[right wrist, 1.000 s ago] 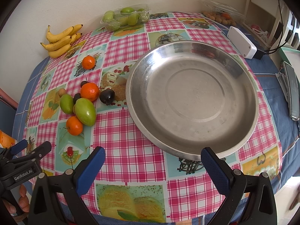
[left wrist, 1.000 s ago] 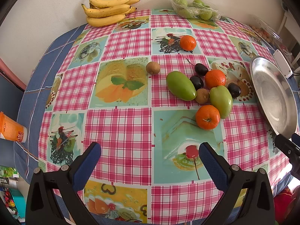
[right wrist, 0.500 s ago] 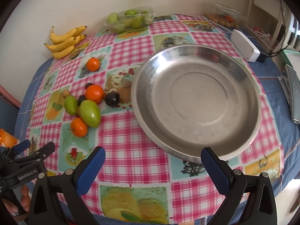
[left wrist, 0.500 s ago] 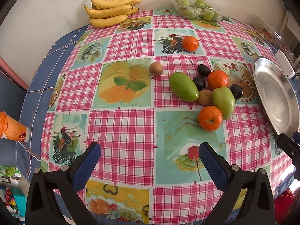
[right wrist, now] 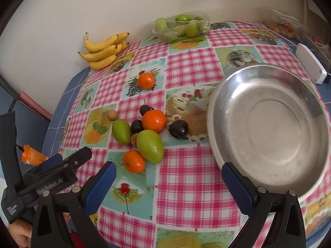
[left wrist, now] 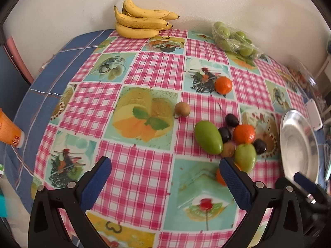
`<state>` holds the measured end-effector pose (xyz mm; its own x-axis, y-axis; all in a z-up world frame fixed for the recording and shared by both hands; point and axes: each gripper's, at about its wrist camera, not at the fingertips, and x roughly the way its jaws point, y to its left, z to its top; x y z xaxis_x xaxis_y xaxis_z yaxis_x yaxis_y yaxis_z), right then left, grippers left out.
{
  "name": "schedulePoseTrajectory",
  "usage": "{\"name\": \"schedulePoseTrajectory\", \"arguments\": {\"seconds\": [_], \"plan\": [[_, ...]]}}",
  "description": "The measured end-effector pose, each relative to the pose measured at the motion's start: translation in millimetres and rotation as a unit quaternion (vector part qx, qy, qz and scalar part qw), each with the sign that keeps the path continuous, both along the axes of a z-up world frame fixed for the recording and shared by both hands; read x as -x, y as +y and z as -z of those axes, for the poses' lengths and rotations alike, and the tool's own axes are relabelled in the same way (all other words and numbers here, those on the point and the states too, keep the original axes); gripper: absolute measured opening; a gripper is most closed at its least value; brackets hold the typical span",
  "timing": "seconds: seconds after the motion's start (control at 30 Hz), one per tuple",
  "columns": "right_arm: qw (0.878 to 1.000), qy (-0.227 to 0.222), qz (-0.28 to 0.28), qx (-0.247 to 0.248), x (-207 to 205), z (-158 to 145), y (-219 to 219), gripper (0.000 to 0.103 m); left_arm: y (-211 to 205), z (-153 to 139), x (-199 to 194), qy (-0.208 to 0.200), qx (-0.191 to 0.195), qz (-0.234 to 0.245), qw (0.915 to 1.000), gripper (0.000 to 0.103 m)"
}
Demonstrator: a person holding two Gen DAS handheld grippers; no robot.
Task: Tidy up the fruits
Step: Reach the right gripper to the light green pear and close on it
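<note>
Both grippers hover above the table [right wrist: 192, 186] w/ fingers spread wide, nothing held: left gripper [left wrist: 165, 184], right gripper [right wrist: 168, 188]. Fruit pile [right wrist: 148, 132] (green mangoes, oranges, dark plums, small brown ones) sits mid-table just left of the steel bowl [right wrist: 271, 128]. One orange [right wrist: 146, 80] lies apart toward the wall, bananas [right wrist: 103, 50] at the far edge.

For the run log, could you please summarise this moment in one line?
left tongs open | right tongs open | metal plate empty | loose fruit on tablecloth
</note>
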<state>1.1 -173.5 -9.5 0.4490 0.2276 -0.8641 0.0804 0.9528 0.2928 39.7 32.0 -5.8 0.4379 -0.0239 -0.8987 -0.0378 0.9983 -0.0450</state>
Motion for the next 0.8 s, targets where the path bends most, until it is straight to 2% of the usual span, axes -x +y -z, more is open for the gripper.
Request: {"name": "schedulePoseTrajectory", "arguments": {"seconds": [0.07,0.2,0.4,0.6,0.8], "plan": [[1.0,0.006,-0.005,0.0,-6.5,4.9,6.3,0.102,0.7,0.8,-8.3,0.012,0.017,-0.006,0.9998,0.103],[1.0,0.019,-0.016,0.009,-15.2,14.1,14.5,0.096,-2.6,3.9,-20.1,0.033,0.017,-0.026,0.999,0.103],[0.999,0.033,-0.023,0.013,-26.0,24.2,18.2,0.089,-12.9,11.5,-30.1,0.029,0.025,-0.024,0.999,0.103],[0.999,0.043,-0.029,0.013,-34.4,33.2,22.9,0.078,1.2,27.1,-30.0,0.054,0.065,-0.046,0.9954,0.103],[0.998,0.045,-0.037,0.011,-38.9,36.3,30.6,0.058,6.0,31.8,-27.6,0.061,0.075,-0.054,0.9939,0.103]]}}
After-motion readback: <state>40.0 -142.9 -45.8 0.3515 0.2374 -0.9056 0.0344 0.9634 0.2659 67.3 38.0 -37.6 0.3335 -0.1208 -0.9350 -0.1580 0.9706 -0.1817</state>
